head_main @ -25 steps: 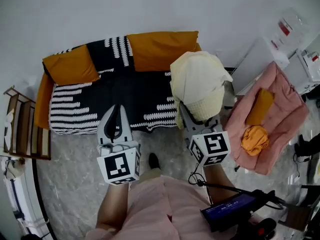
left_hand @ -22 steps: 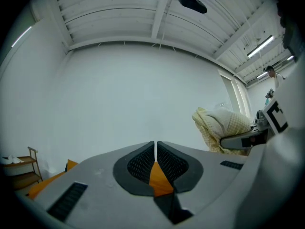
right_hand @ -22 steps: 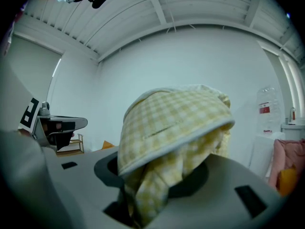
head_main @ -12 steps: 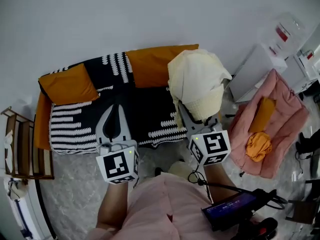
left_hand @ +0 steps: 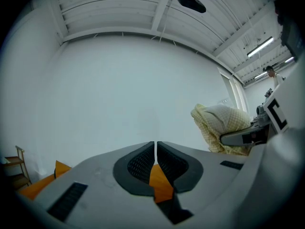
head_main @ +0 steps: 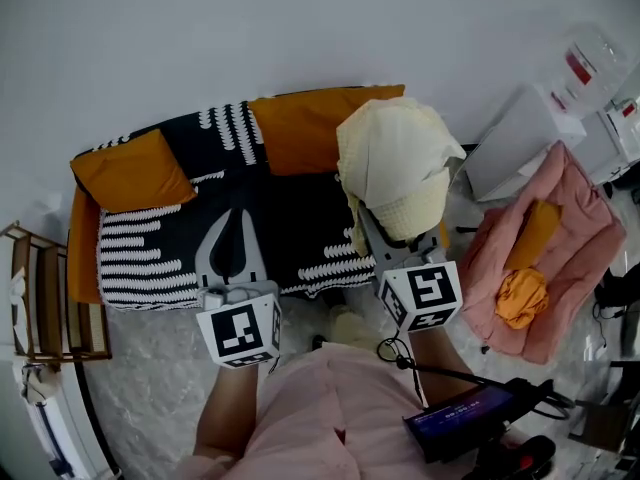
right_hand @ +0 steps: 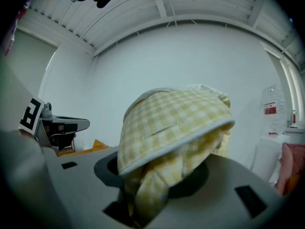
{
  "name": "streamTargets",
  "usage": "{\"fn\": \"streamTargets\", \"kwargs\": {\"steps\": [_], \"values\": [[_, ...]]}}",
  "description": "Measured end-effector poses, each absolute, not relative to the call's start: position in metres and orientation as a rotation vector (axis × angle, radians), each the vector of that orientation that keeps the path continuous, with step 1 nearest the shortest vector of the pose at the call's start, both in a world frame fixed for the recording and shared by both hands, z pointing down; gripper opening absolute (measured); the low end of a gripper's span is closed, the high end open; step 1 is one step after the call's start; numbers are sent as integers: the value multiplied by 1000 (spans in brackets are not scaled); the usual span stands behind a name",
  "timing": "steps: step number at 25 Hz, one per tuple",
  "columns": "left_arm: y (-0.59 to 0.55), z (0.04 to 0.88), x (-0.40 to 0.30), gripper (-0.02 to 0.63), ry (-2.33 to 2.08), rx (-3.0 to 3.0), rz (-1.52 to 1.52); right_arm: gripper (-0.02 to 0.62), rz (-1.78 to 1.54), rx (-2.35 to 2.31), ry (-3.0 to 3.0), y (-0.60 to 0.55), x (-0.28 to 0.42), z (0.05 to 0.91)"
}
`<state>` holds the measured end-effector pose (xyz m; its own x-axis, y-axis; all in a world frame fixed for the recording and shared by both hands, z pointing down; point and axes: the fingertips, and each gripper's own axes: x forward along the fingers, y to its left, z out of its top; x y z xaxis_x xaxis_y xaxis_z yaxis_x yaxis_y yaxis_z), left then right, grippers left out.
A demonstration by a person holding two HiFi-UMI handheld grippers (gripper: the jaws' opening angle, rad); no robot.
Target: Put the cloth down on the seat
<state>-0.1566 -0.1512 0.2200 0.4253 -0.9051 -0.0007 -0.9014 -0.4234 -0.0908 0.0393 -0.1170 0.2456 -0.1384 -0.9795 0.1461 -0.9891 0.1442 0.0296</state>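
The right tool (head_main: 372, 226) is gripping the cloth (head_main: 395, 163) with its jaws closed on a gathered bundle, and it is holding that bundle raised in front of the right end of the sofa seat (head_main: 290, 203); the cloth is not yet resting on the seat. The left tool (head_main: 237, 218) is hovering over the middle of the seat with its jaws closed together and nothing between them. The main hazard is appearing at release: the fabric is draping over and around both jaws of the right tool, so on opening it is likely to be snagging there and travelling back with the tool instead of dropping. A second hazard is placement. From the head view the bundle is sitting close to the right end of the seat, near the orange back cushion (head_main: 320, 123), so a release from height is risking a slide off the end or the front edge onto the floor (head_main: 150, 368). Lowering before opening looks advisable. The cloth itself is showing as pale yellow with a fine check weave and a plain bound hem. It is bunching into a loose dome above the jaws, with a twisted tail hanging down between them. It is looking soft and limp.
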Motion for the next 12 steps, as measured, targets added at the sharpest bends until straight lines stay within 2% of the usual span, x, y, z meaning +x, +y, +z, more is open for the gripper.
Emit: {"fn": "streamTargets", "kwargs": {"steps": [12], "values": [[-238,278,-120,26,1666,-2626,-232,198,310,1868,-2238,-212,75,314]]}}
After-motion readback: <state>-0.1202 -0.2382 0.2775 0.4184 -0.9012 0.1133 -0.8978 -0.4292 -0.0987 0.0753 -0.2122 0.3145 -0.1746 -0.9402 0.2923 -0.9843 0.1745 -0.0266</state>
